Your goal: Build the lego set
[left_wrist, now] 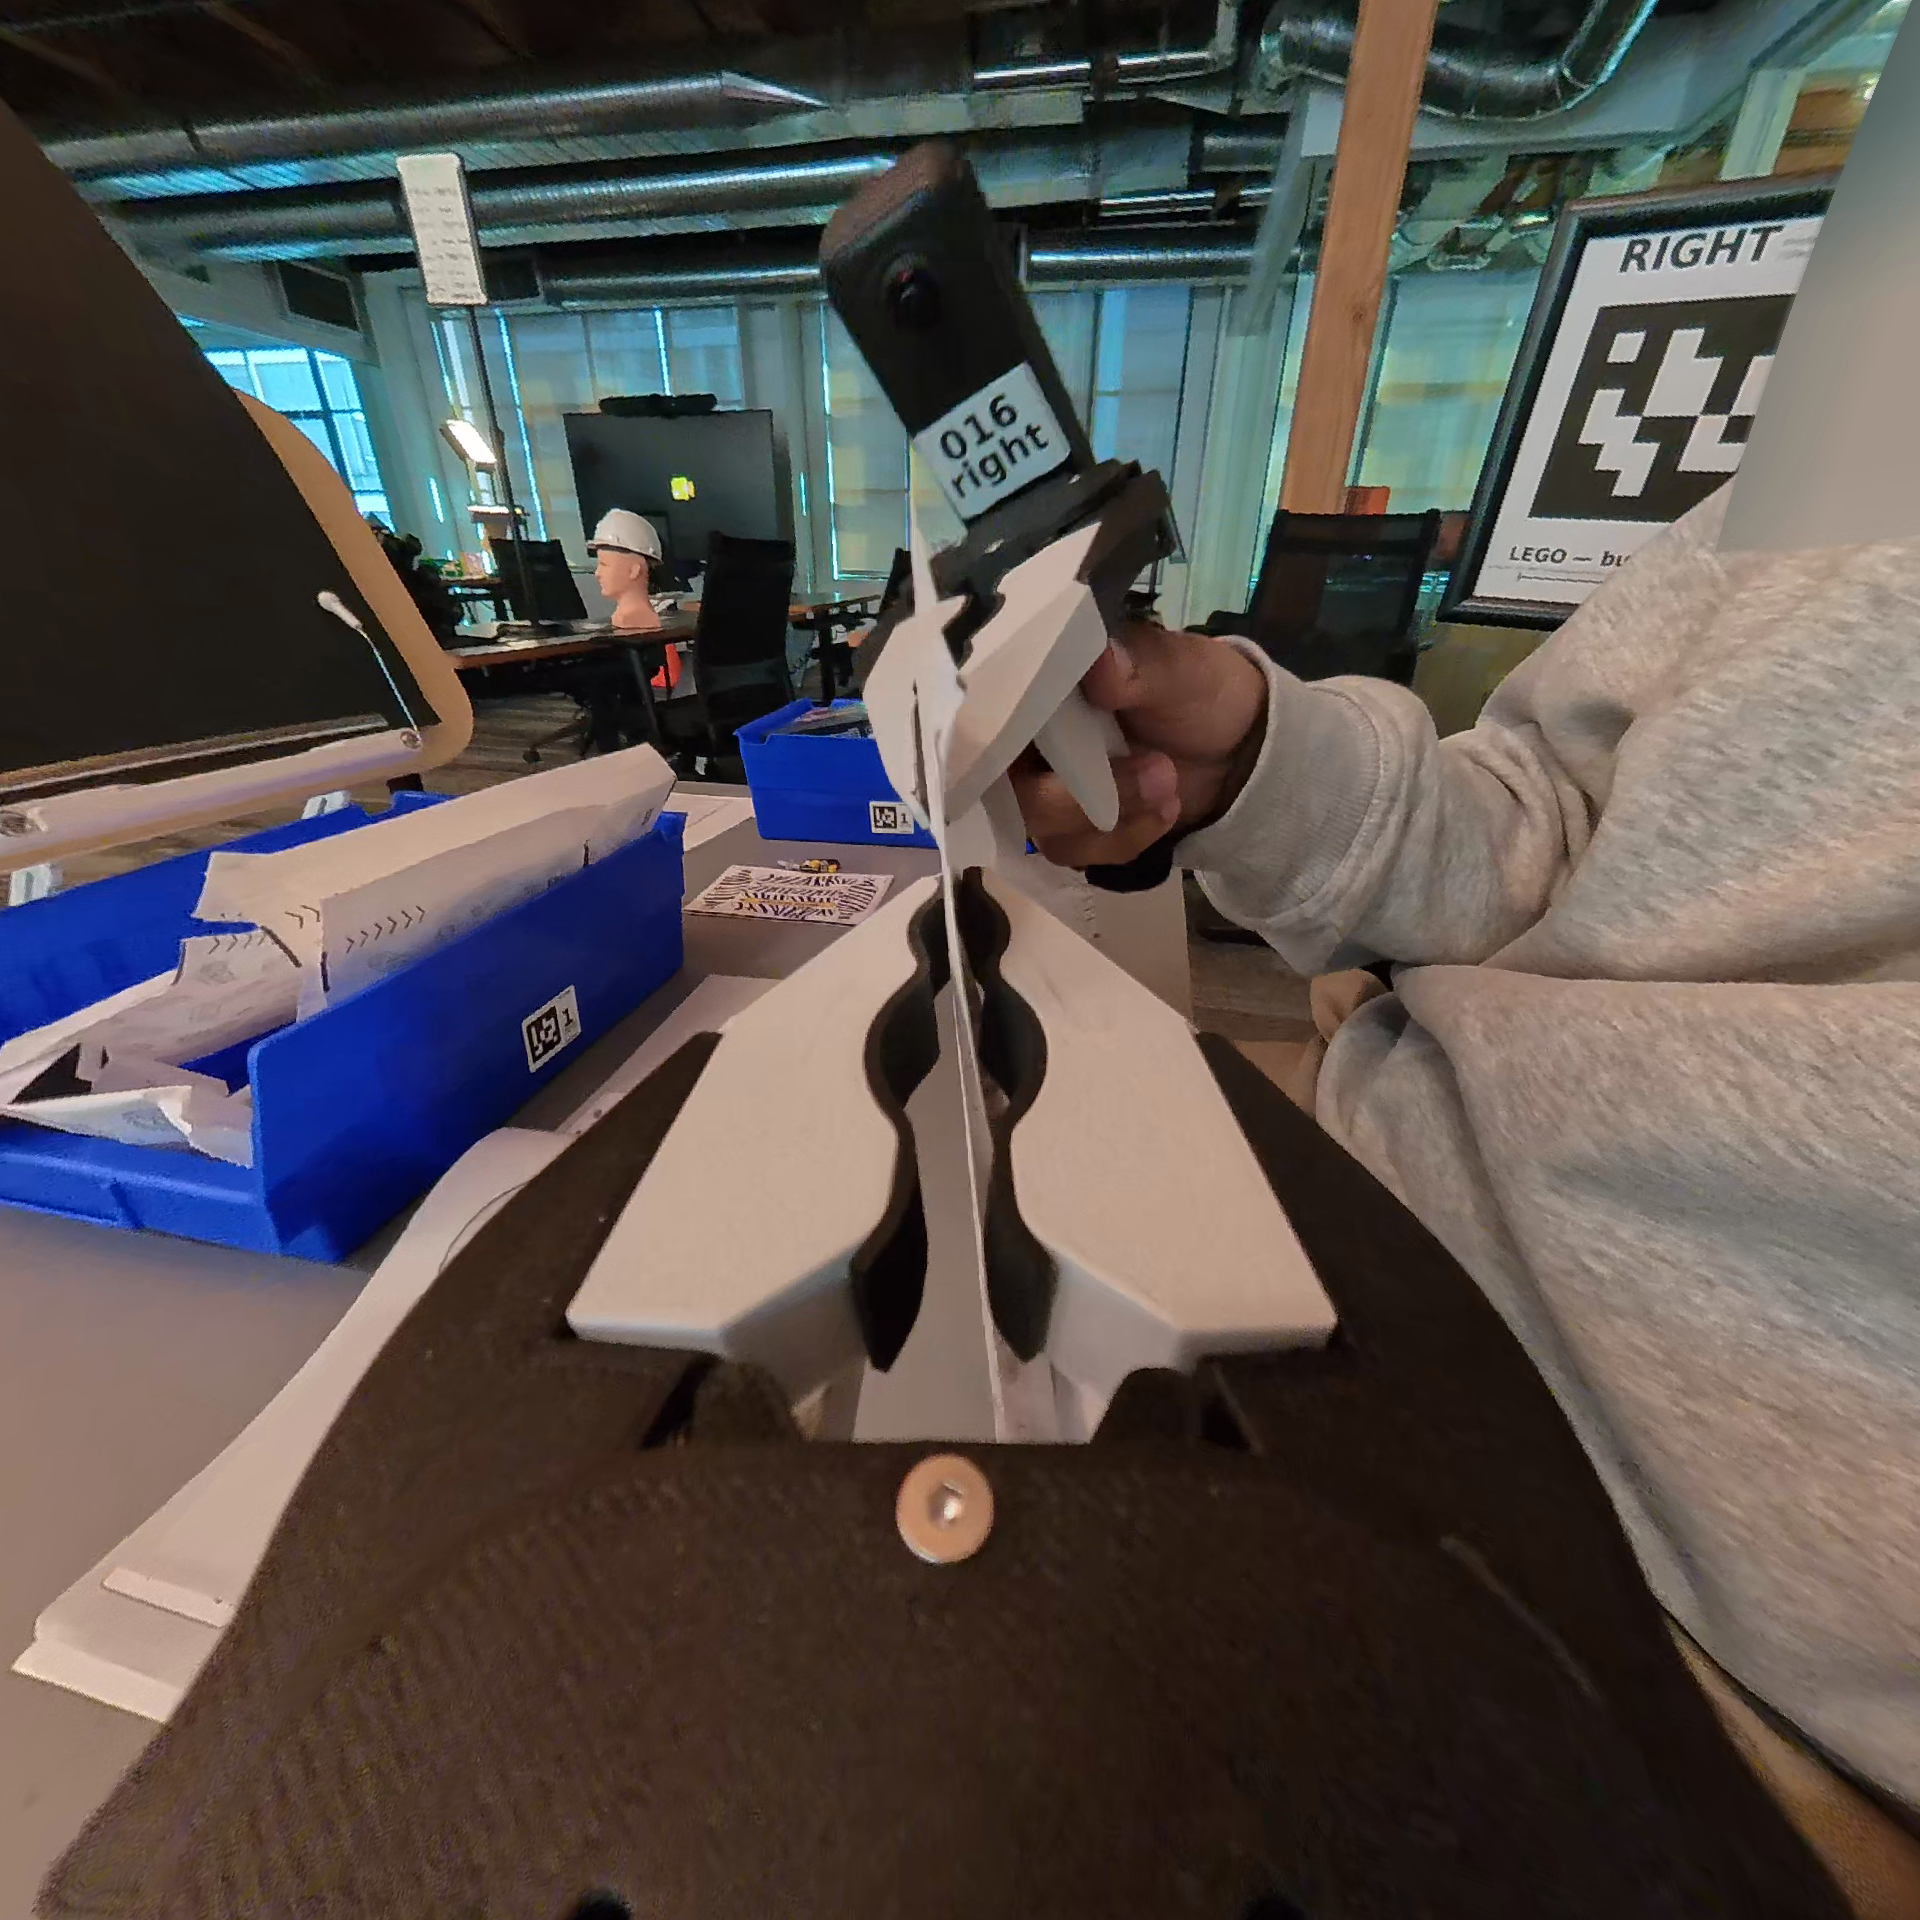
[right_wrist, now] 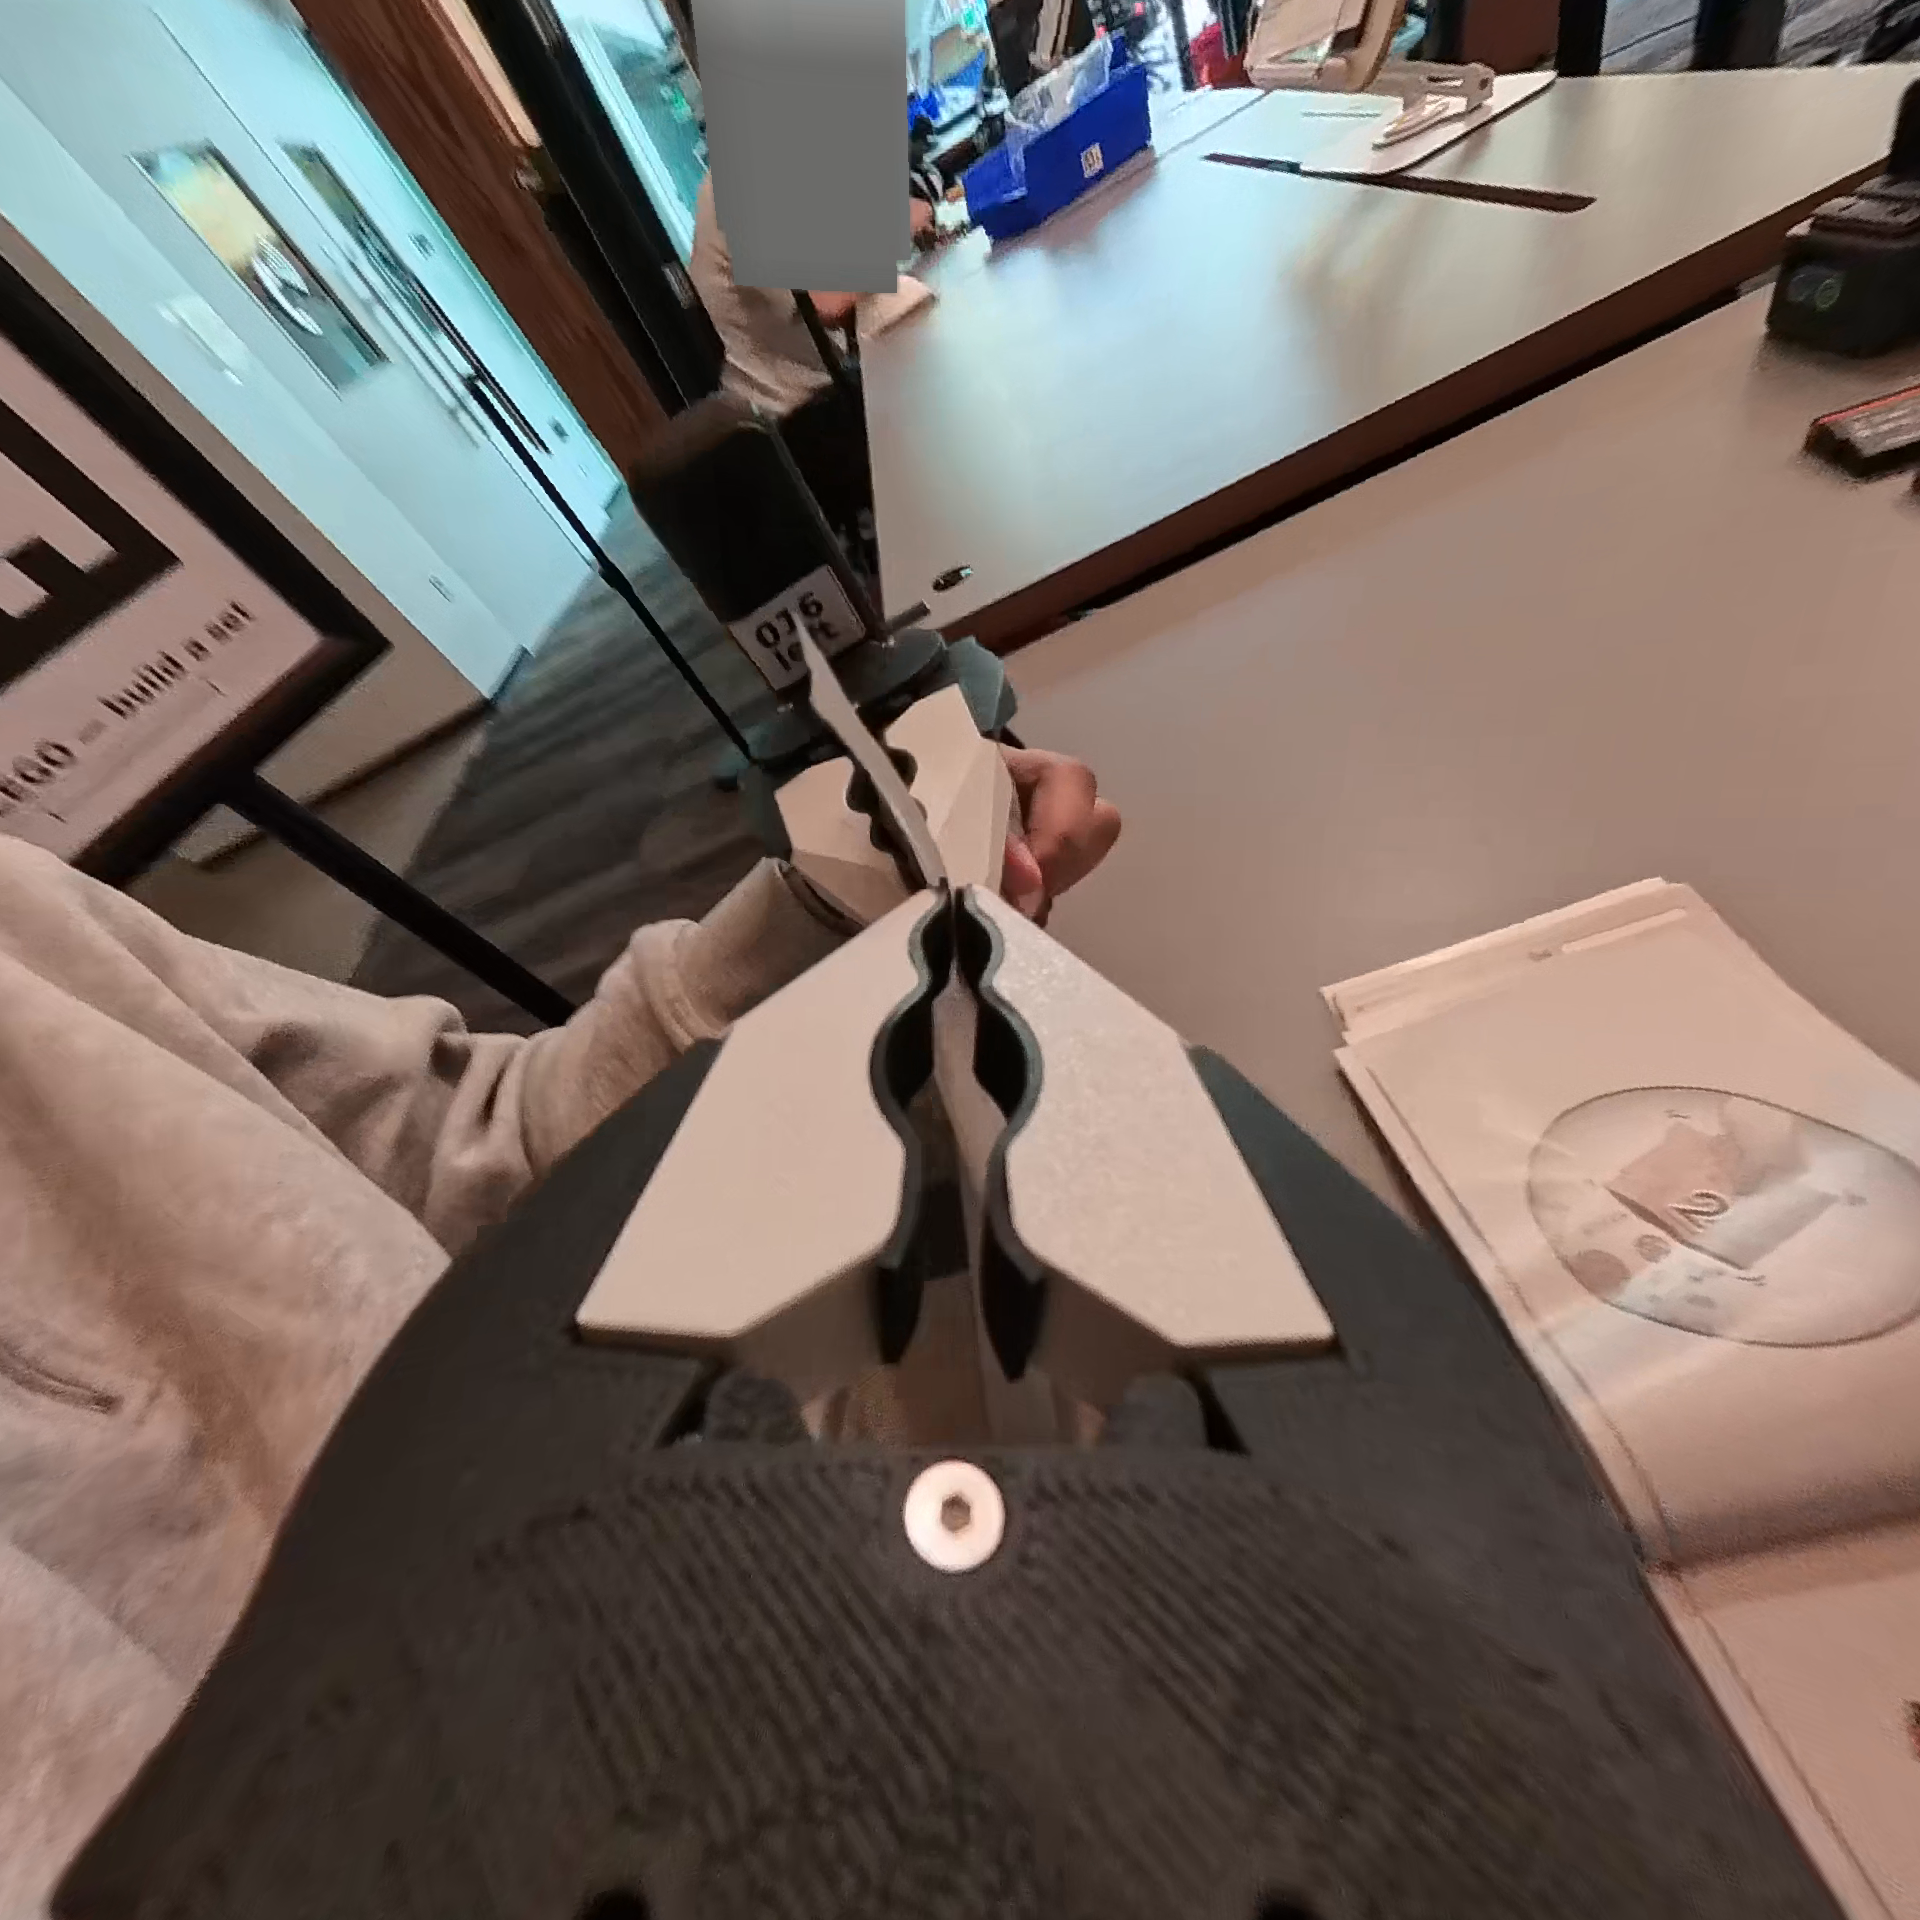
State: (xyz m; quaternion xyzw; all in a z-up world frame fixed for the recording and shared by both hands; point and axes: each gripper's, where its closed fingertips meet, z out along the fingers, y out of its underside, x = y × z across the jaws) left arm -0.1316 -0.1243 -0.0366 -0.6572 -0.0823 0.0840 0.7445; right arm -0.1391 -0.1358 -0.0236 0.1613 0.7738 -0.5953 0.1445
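A thin white paper bag, seen edge-on, is stretched between my two grippers above the table edge. My left gripper is shut on its lower end. My right gripper, held by a hand in a grey sleeve, points down at the left one and is shut on the upper end. In the right wrist view my right gripper clamps the paper bag, and the left gripper faces it tip to tip, gripping the same paper. No loose bricks show.
A blue bin full of torn white paper bags stands at the left, with a second blue bin and a sticker sheet farther back. Instruction booklets lie on the grey table. A black device sits at the far right. My two grippers' fingertips are within a few centimetres of each other.
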